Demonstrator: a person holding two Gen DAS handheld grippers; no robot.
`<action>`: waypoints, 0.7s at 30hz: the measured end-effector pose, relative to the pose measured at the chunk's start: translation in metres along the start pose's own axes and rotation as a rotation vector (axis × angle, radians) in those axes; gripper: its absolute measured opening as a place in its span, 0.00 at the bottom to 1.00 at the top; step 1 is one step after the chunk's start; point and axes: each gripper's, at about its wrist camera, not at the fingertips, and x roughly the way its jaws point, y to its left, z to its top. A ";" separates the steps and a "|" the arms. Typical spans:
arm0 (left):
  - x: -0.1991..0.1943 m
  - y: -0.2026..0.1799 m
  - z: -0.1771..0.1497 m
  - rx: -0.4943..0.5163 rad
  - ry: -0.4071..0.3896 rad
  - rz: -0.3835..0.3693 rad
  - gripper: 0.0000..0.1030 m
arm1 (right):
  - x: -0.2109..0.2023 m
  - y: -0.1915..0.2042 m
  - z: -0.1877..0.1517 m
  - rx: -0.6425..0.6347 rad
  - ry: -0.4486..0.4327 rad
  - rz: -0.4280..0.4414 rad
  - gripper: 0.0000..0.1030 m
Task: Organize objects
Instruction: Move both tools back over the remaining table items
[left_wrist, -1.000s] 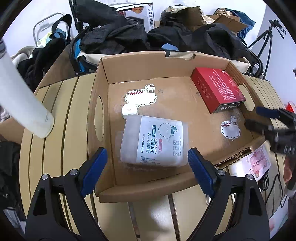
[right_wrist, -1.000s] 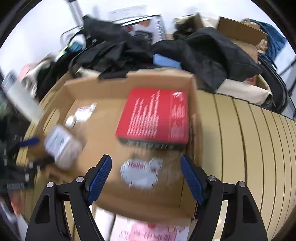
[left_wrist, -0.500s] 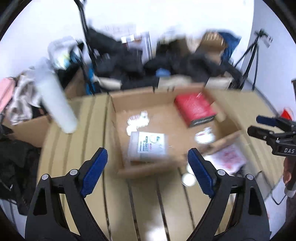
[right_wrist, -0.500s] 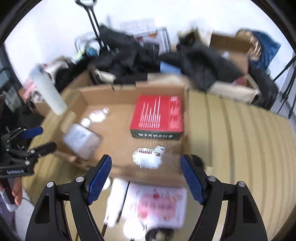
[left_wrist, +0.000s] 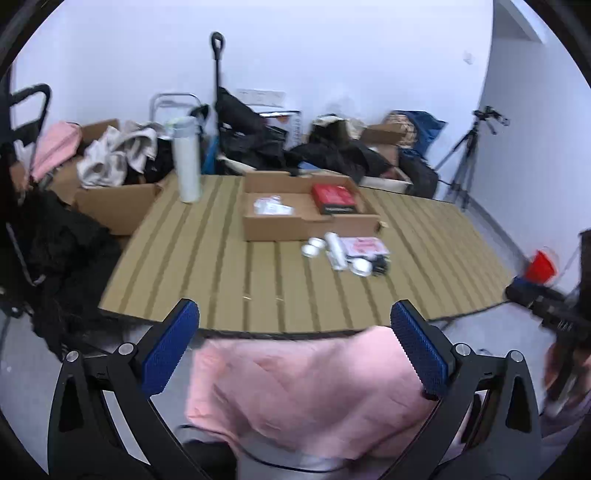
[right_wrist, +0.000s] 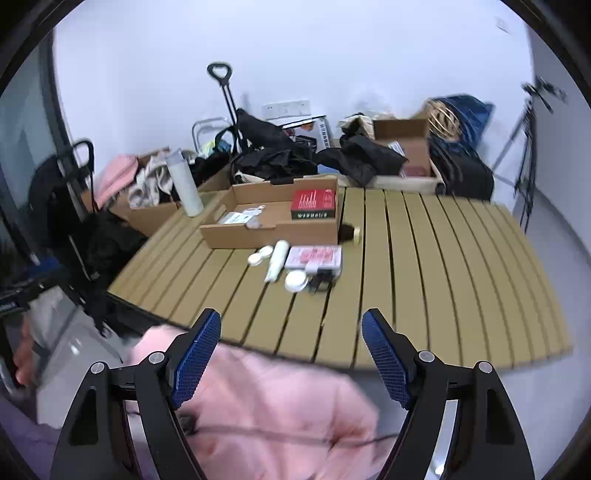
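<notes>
A shallow cardboard box stands on the slatted table, far ahead of both grippers. A red box and a clear cotton bud pack lie in it. In front of the box lie round white jars, a white tube and a pink packet. My left gripper is open and empty, back off the table's near edge. My right gripper is open and empty, also off the table.
A tall white bottle stands at the table's back left. A small dark jar with a gold lid lies right of the box. Pink cloth fills the foreground below both grippers. Clothes, boxes and a tripod crowd the back.
Both grippers have pulled far back and up from the cardboard box, from right above it to beyond the table's near edge. Both stay open and empty.
</notes>
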 end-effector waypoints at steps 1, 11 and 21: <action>0.001 -0.003 0.000 0.006 0.001 0.002 1.00 | -0.003 0.001 -0.005 0.008 0.000 0.014 0.80; 0.024 -0.026 -0.010 0.007 0.032 0.021 1.00 | 0.011 0.005 -0.017 0.001 0.016 -0.006 0.80; 0.139 -0.067 0.033 -0.007 0.082 -0.074 0.99 | 0.075 -0.057 0.010 -0.009 0.046 -0.049 0.73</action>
